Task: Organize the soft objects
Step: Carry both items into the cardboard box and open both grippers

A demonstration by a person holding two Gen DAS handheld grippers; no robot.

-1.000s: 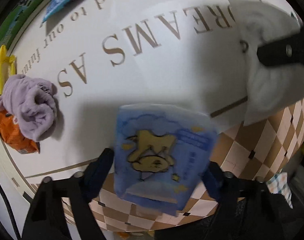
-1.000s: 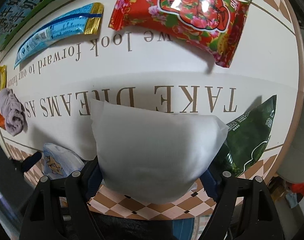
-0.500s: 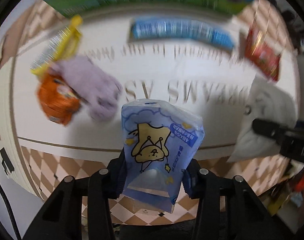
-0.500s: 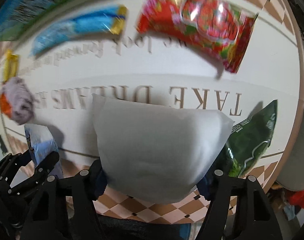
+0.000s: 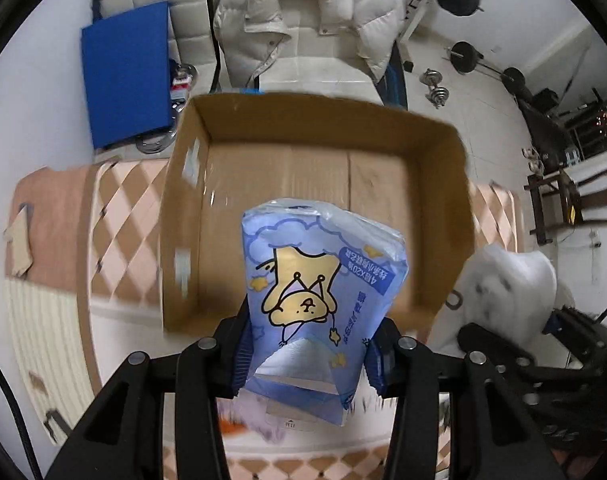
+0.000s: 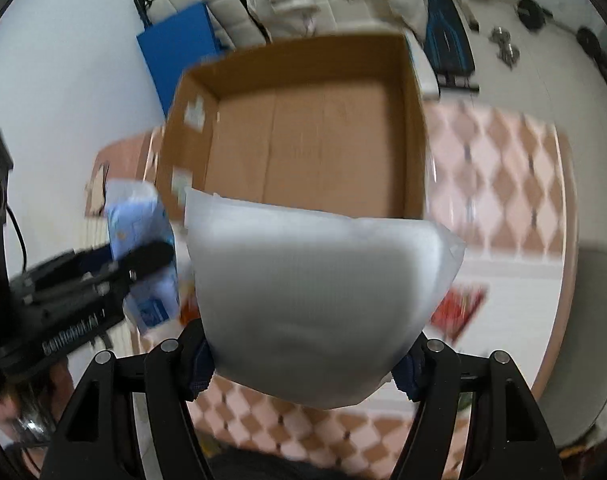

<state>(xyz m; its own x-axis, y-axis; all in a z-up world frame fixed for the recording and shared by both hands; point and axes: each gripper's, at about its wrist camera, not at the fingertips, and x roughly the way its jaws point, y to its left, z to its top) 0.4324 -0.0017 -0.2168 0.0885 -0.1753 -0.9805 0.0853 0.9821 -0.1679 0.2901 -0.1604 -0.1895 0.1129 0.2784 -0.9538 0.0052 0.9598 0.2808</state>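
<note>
Ahead, on the checkered table, my box [image 5: 315, 208] sits empty. Left gripper [image 5: 308, 354] clamps the tissue pack [image 5: 323, 280], right gripper [image 6: 303, 364] clamps the pillow [image 6: 319, 300]; both hang before it, undropped.

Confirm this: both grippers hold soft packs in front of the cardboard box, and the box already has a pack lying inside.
One thing is wrong: the cardboard box has nothing inside; the left wrist view shows bare cardboard. The tissue pack and white pillow pack are both held in front of it.
</note>
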